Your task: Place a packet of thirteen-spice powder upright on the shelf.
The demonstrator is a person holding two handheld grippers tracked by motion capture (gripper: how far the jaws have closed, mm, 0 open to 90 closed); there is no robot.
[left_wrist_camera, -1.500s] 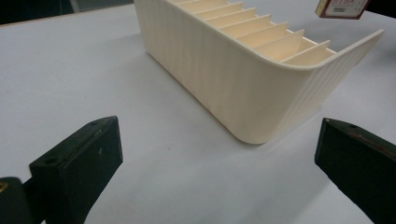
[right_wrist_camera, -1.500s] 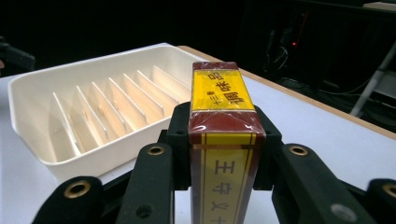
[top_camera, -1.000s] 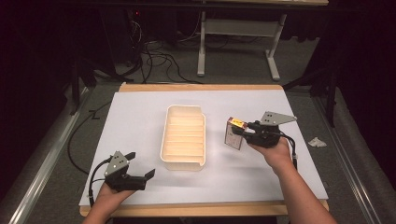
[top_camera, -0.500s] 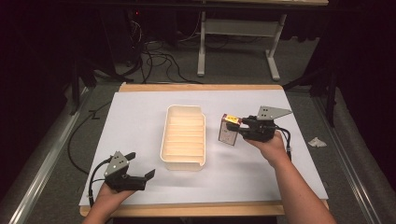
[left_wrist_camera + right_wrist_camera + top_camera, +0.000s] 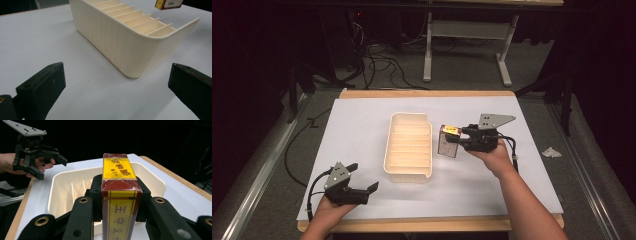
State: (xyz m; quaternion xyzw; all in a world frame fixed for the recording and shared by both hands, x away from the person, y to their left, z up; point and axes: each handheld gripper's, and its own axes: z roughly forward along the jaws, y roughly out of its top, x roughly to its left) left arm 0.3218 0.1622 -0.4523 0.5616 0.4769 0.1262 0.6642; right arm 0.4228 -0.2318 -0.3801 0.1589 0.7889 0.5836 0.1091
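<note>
Your right gripper (image 5: 458, 138) is clamped on the red-and-yellow box (image 5: 448, 141), holding it upright above the tabletop (image 5: 357, 125), just beside the right wall of the cream divided tray (image 5: 408, 146) and apart from it. In the right gripper view the jaws press the box (image 5: 121, 195) on both narrow sides, with the tray (image 5: 155, 181) straight ahead.

Your left gripper (image 5: 362, 187) rests near the tabletop's front edge with its jaws spread wide and nothing between them — it is not steadying the tray (image 5: 130, 42).

The risks, as I judge them:
- The tray looks light and is unheld, so if the box's bottom edge catches the rim on the way over, the tray could slide or tip.
- The slots between the dividers are narrow — come in tilted or off line and the box may land on a divider and jam.
- Release too high and the box could topple flat across the dividers.
</note>
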